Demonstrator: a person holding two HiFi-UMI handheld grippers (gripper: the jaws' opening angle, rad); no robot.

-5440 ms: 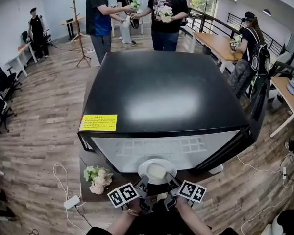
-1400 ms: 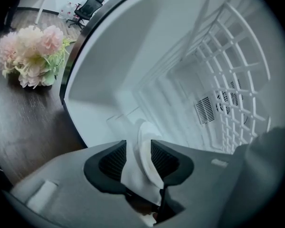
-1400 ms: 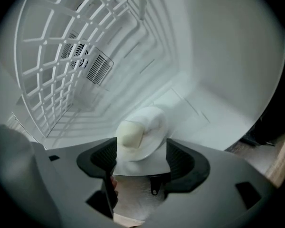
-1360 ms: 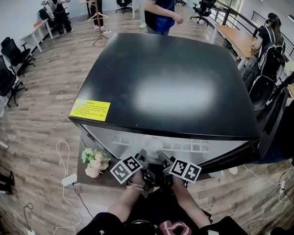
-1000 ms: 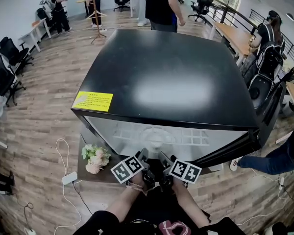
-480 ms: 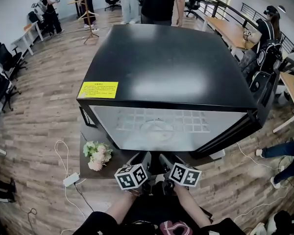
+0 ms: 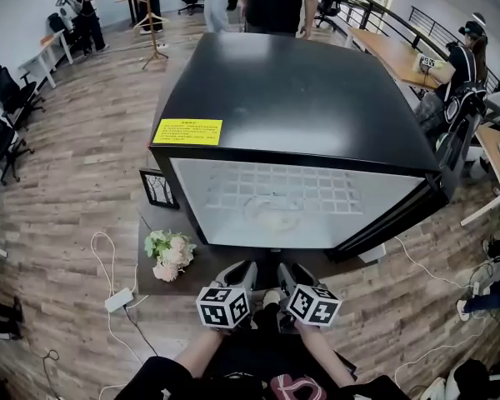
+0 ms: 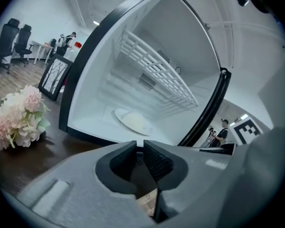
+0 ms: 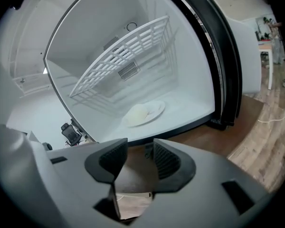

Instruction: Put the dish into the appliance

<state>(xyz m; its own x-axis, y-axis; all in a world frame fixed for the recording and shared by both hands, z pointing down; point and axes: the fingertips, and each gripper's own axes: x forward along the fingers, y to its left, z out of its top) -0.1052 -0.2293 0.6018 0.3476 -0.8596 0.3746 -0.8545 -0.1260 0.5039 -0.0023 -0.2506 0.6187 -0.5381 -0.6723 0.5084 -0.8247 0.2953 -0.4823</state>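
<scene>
The white dish (image 7: 271, 217) with pale food on it lies on the floor of the black appliance (image 7: 292, 98), under a white wire rack. Its door (image 7: 400, 223) stands open at the right. The dish (image 8: 133, 122) shows ahead of the left gripper (image 8: 139, 144), and the dish (image 9: 145, 113) shows ahead of the right gripper (image 9: 140, 144). Both grippers are drawn back over the dark table in front of the opening, left gripper (image 7: 240, 272) beside right gripper (image 7: 285, 273). Their jaws are closing with nothing between them; the left pair leaves only a narrow slit, the right a wider gap.
A bunch of pale flowers (image 7: 168, 255) lies on the dark table (image 7: 192, 294) at the left, with a small picture frame (image 7: 157, 188) behind it. A white power strip (image 7: 117, 300) and cable lie on the wood floor. People stand far behind the appliance.
The dish, earlier held at the opening by both grippers, now rests inside. Both grippers have pulled back from the opening, and their jaws have narrowed.
</scene>
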